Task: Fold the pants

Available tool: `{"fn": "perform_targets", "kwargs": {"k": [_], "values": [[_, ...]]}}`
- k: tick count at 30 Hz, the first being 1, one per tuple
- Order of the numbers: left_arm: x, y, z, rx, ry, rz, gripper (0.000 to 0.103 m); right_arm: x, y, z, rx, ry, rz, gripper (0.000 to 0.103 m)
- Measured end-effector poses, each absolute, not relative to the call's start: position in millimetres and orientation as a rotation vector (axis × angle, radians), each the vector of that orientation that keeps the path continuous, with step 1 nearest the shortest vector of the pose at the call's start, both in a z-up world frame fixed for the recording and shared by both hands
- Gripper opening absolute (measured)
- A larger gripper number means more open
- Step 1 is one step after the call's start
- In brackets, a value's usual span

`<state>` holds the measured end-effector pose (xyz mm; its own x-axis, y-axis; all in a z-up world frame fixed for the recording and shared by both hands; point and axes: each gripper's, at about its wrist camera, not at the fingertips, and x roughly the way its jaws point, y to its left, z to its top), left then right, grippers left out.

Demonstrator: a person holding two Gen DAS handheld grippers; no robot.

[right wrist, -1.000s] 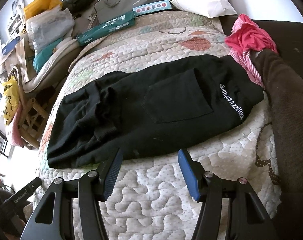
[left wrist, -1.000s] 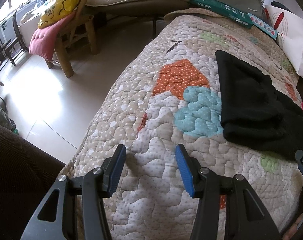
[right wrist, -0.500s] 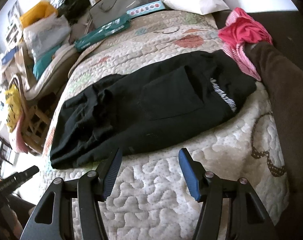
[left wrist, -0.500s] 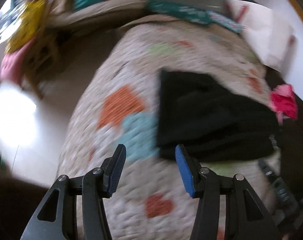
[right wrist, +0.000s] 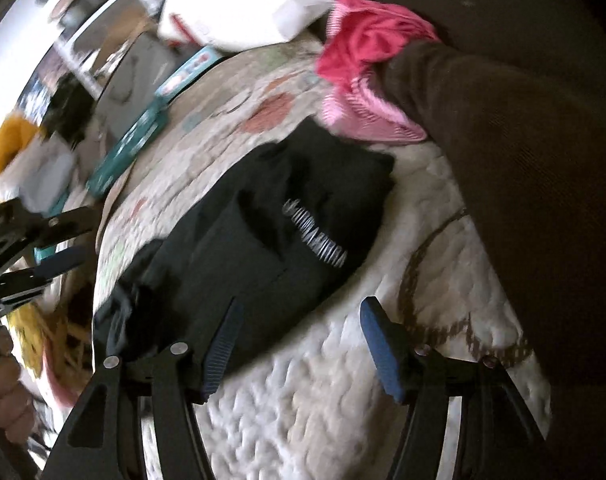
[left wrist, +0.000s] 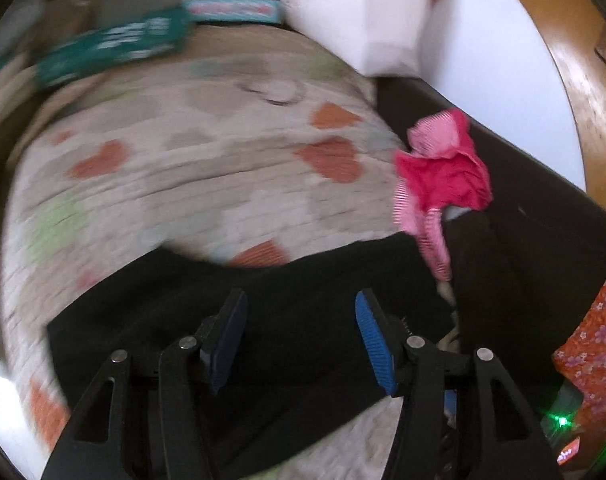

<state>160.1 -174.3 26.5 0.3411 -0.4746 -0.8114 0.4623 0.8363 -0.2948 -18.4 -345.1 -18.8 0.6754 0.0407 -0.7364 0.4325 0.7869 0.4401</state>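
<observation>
The black pants [left wrist: 295, 312] lie folded on the quilted bed cover [left wrist: 207, 184]. In the right wrist view the pants [right wrist: 263, 248] show a white printed logo [right wrist: 315, 236]. My left gripper [left wrist: 301, 322] is open and empty, hovering over the pants. My right gripper [right wrist: 301, 334] is open and empty, over the near edge of the pants and the quilt [right wrist: 323, 400]. The left gripper also shows at the left edge of the right wrist view [right wrist: 35, 248]. Both views are blurred.
A red and pink garment [left wrist: 443, 184] lies at the quilt's right edge, also in the right wrist view [right wrist: 367, 52]. A teal box [left wrist: 111, 48] and a white bag [left wrist: 355, 12] sit at the far end. Dark brown upholstery [right wrist: 523, 168] rises on the right.
The left gripper has swung right from the bare quilt to over the pants. The right gripper has tilted and moved toward the pants' logo end. Both stay open.
</observation>
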Motion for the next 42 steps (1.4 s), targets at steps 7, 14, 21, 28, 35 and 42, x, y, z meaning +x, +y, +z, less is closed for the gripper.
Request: {"fn": "perform_targets", "kwargs": {"k": [7,14,21,28,35,42], "values": [[208,-271,-12,0.002,1.165,-0.771,0.055,9,-367,-27,0.650,0.763,-0.341,0.071],[211,-329,-46,0.174,1.227,-0.898,0.056,22,-369,-36,0.622,0.740,-0.375,0.071],[198,-350,-53,0.372,1.201,-0.896,0.037,40,-382,-44,0.698,0.731,-0.351,0.072],[185,-316,-21,0.272,1.133,-0.911,0.018,44,-387,-34,0.745,0.781,-0.261,0.029],[178,-252,34,0.123,1.055,-0.905,0.016,38,-344,17,0.539,0.702,-0.139,0.026],[181,-142,51,-0.078,1.021,-0.782,0.016,42,-278,53,0.371,0.685,0.042,0.025]]}}
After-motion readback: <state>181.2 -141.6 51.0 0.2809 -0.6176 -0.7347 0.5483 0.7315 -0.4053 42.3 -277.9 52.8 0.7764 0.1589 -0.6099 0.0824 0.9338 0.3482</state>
